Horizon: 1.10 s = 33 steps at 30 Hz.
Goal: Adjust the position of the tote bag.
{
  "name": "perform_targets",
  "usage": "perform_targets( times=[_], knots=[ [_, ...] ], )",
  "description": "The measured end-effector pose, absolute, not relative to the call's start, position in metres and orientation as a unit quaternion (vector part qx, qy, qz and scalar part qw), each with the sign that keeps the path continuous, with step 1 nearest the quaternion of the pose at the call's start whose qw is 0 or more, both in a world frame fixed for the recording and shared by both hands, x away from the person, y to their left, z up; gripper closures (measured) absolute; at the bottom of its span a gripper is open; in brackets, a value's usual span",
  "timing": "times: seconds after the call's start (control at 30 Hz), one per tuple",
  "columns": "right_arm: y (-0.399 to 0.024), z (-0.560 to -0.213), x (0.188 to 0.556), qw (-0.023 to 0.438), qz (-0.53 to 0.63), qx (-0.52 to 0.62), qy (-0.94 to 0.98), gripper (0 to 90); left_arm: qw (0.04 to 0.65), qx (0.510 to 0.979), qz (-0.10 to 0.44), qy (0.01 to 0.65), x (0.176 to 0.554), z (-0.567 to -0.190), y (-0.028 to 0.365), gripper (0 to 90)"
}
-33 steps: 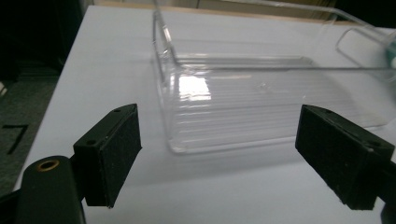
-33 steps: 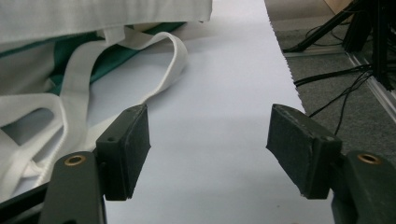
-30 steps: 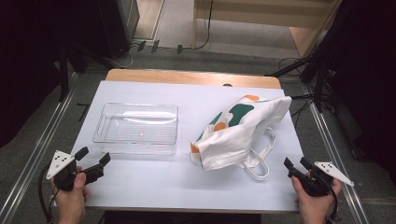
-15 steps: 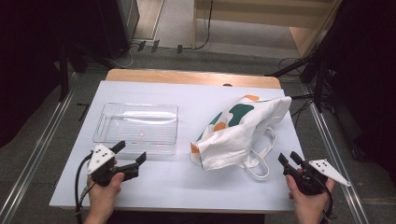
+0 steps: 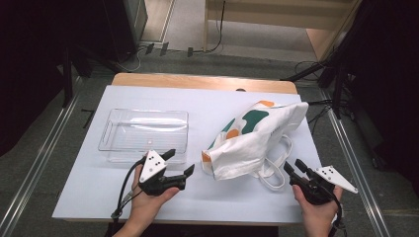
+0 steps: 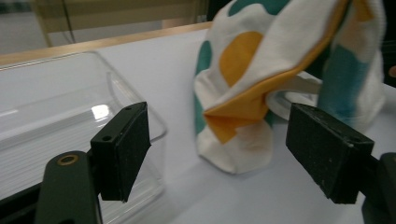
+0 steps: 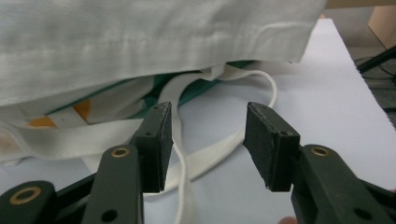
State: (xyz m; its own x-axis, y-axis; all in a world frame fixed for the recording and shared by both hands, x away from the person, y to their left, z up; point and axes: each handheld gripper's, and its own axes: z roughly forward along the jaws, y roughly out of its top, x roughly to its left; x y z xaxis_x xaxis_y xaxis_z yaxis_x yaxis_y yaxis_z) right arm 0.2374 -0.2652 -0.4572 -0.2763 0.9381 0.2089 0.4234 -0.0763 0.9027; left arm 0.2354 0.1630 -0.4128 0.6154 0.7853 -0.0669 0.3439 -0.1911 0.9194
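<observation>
- A white cloth tote bag with green and orange blobs [image 5: 257,136] lies on its side on the white surface [image 5: 148,101], right of the middle of the high view.
- The bag's white strap handles [image 5: 274,173] spill out onto the surface at its lower right side.
- A clear plastic box with low walls [image 5: 143,134] sits left of the middle of the high view, apart from the bag.
- The left hand-held gripper [image 5: 179,165] is low in the high view, just left of the middle, right in front of the clear box.
- Its jaws point toward the bag's lower left end. They have just been closing a little, but they are released, with only air between them.
- In the left gripper view, the bag [image 6: 280,79] fills the upper right of the frame and the clear box [image 6: 60,107] is at the left, behind the left jaw.
- The right hand-held gripper [image 5: 292,167] is at the lower right of the high view, near the strap handles.
- Its jaws have just been closing too. They are released and do not press on anything.
- In the right gripper view, one white strap [image 7: 210,156] lies on the surface between the two jaws, under them. The bag's white cloth [image 7: 140,42] fills the top of the frame.
</observation>
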Motion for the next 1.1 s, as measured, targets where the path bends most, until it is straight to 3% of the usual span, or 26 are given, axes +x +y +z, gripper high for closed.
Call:
perform_targets(
  times=[0.3,0.4,0.53,0.57,0.6,0.63,0.67,0.77,0.8,0.83,1.1],
  knots=[
    [-0.26,-0.457,0.238,0.265,0.491,0.54,0.63,52.7,0.536,0.76,0.189,0.316,0.226,-0.404,0.121,22.6],
    [-0.26,-0.457,0.238,0.264,0.49,0.541,0.63,51.9,0.531,0.758,0.205,0.318,0.225,-0.402,0.114,17.3],
    [-0.258,-0.457,0.238,0.259,0.494,0.538,0.632,50.7,0.524,0.755,0.217,0.329,0.231,-0.402,0.102,19.0],
    [-0.257,-0.458,0.238,0.261,0.493,0.535,0.635,50.5,0.519,0.757,0.216,0.332,0.233,-0.403,0.099,26.2],
    [-0.257,-0.458,0.238,0.261,0.493,0.535,0.635,50.5,0.517,0.758,0.215,0.335,0.235,-0.404,0.098,26.2],
    [-0.256,-0.458,0.238,0.261,0.493,0.534,0.636,50.4,0.517,0.758,0.213,0.335,0.236,-0.405,0.098,38.9],
    [-0.256,-0.458,0.238,0.261,0.493,0.534,0.636,50.4,0.518,0.757,0.212,0.337,0.237,-0.405,0.098,38.9],
    [-0.257,-0.458,0.24,0.26,0.493,0.535,0.635,50.4,0.516,0.755,0.218,0.342,0.24,-0.404,0.103,66.1],
    [-0.258,-0.459,0.24,0.26,0.493,0.535,0.635,50.4,0.517,0.753,0.216,0.345,0.241,-0.403,0.105,70.5],
    [-0.258,-0.459,0.242,0.262,0.49,0.537,0.634,50.4,0.517,0.754,0.212,0.345,0.243,-0.402,0.108,83.7],
    [-0.258,-0.458,0.246,0.271,0.486,0.54,0.631,50.3,0.506,0.763,0.195,0.352,0.255,-0.404,0.12,88.0]
  ],
)
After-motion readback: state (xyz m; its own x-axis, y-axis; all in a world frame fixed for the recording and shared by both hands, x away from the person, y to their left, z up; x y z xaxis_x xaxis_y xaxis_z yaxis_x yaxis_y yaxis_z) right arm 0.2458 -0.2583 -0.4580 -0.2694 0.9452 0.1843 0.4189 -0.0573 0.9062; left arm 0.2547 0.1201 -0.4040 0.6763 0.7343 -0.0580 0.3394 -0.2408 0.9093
